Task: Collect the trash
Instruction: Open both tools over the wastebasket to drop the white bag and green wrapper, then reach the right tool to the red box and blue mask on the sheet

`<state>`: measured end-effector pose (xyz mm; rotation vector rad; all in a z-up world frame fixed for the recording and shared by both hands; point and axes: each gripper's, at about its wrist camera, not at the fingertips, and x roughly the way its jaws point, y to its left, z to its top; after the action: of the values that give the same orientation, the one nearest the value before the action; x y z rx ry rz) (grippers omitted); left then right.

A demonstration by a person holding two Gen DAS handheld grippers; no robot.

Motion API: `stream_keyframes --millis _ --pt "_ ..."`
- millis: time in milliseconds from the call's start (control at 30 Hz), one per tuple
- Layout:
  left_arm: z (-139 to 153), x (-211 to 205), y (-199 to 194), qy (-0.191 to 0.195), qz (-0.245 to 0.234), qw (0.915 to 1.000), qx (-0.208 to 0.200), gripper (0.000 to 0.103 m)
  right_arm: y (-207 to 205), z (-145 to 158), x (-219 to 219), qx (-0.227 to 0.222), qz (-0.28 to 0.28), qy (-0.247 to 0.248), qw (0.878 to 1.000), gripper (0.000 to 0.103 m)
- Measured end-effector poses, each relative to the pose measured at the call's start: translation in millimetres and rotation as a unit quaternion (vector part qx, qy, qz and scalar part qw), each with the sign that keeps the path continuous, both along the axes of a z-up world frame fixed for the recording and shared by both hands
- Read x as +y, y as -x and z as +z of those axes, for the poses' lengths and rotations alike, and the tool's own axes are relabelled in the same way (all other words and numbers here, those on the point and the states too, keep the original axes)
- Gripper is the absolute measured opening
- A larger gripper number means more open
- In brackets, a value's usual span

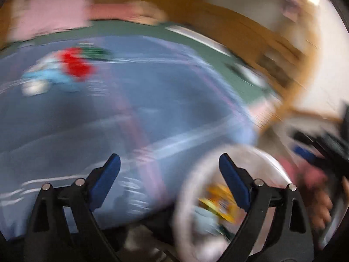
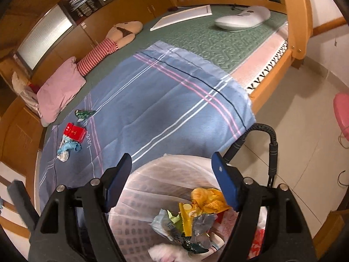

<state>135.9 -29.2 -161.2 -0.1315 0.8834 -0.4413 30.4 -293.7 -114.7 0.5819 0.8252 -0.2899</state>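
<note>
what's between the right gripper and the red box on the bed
Nothing visible. The open right gripper hangs over the trash bin; only bare blue blanket lies between it and the red box.

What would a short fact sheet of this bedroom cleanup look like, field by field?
Place: bed with blue striped sheet
Bin: lined trash basket below the right tool, beside the bed
Already in bin: orange wrapper, silver wrapper, other scraps
Still on sheet: red box, blue crumpled piece, green wrapper
Right tool: open, empty
Left tool: open, empty; view blurred
Other items: pink pillow, striped doll
</note>
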Motion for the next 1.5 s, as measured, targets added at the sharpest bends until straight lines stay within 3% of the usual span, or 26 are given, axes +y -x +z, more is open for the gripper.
stream_keyframes --millis 67,133,367,533,567,633,700,733,800,900,933,967,1033,1100,1200,1333,1500 --pt "-1 17 -8 0.002 0.055 0.9985 0.006 0.091 -5 1 5 0.0 0.008 0.001 1.0 0.074" --pt "0 29 -11 0.017 0.072 0.9972 0.012 0.091 -11 1 14 0.001 0.02 0.001 1.0 0.074" --pt "13 40 -1 -0.015 0.112 0.9928 -0.039 0.091 -29 5 42 -0.002 0.051 0.002 0.999 0.074" --pt "59 87 -9 0.007 0.145 0.9871 -0.069 0.091 -46 12 60 -0.01 0.073 0.016 0.997 0.074" --pt "74 107 -11 -0.001 0.163 0.9826 -0.089 0.091 -53 12 64 -0.008 0.078 0.016 0.997 0.074" --pt "99 151 -21 -0.059 0.228 0.9639 -0.124 0.094 -75 13 79 -0.005 0.097 0.001 0.995 0.074" --pt "105 189 -39 -0.112 0.285 0.9445 -0.118 0.096 -105 20 103 -0.016 0.128 -0.009 0.992 0.074" --pt "102 219 -54 -0.134 0.327 0.9307 -0.092 0.097 -117 23 114 -0.021 0.14 -0.006 0.99 0.074" --pt "89 262 -69 -0.114 0.379 0.917 -0.048 0.096 -151 30 148 -0.035 0.174 0.002 0.984 0.074" --pt "51 313 -67 -0.004 0.429 0.9033 0.003 0.096 -211 30 207 -0.038 0.232 0.013 0.972 0.074" --pt "41 317 -66 0.005 0.436 0.8997 0.021 0.096 -235 25 230 -0.03 0.253 0.014 0.967 0.074" --pt "26 320 -68 0.001 0.441 0.8952 0.067 0.094 -258 17 252 -0.02 0.271 0.019 0.962 0.074" --pt "18 316 -68 0.003 0.432 0.898 0.081 0.093 -295 1 283 -0.001 0.285 0.046 0.958 0.074" --pt "20 309 -67 -0.012 0.431 0.8993 0.07 0.094 -335 -19 314 0.018 0.293 0.092 0.951 0.074" --pt "21 306 -69 -0.034 0.434 0.8979 0.068 0.094 -376 -38 333 0.033 0.264 0.138 0.954 0.074" --pt "14 311 -67 -0.011 0.433 0.8969 0.091 0.094 -409 -51 341 0.049 0.243 0.162 0.955 0.074" --pt "10 314 -66 -0.002 0.428 0.8978 0.104 0.094 -436 -66 364 0.062 0.253 0.225 0.939 0.079"
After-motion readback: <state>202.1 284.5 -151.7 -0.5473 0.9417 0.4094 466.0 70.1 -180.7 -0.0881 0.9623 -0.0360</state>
